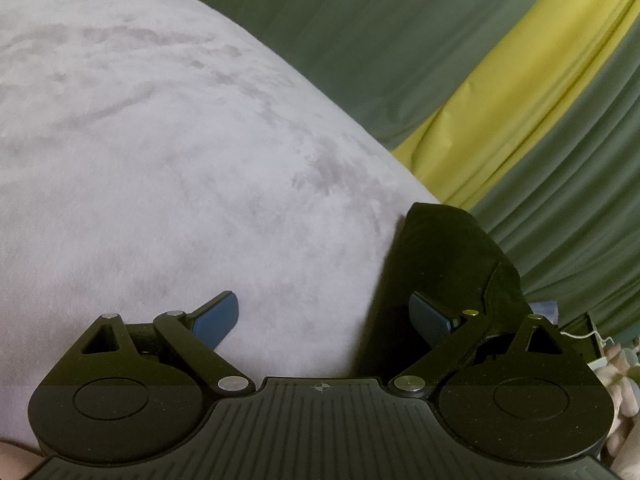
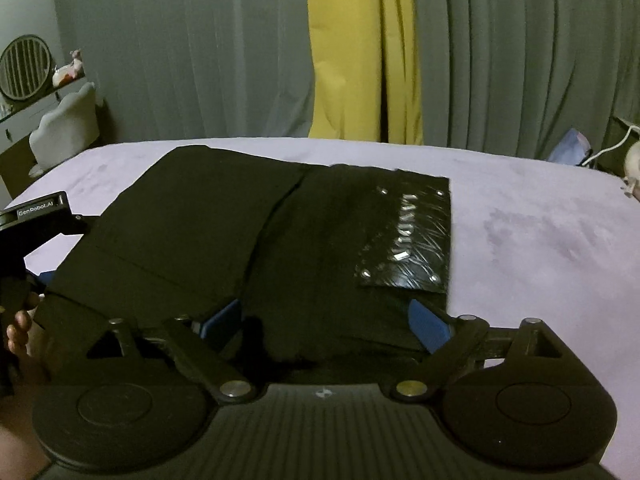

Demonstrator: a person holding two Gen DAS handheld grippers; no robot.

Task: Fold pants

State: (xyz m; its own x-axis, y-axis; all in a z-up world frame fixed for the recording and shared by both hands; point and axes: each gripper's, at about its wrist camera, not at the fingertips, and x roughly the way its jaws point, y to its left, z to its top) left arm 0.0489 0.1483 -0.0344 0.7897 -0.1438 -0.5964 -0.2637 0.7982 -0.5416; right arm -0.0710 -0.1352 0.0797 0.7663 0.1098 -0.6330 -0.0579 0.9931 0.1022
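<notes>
The pants [image 2: 256,240] lie on the bed [image 2: 540,240] folded into a flat stack, so the task looks nearly done. The right gripper [image 2: 326,322] and left gripper [image 1: 324,316] stand wide, holding nothing.

— Can you read the shiny patch [image 2: 404,236] on the pants [image 2: 224,232]?
— No, the lettering is too smeared. And the near hem slips under the right tongs [image 2: 326,322], out of sight.
— From the left tongs [image 1: 324,320]?
— Only one dark corner shows; the rest is cut off at the side.
— That clutter by the bed [image 2: 540,240], far right?
— Too small to tell.
</notes>
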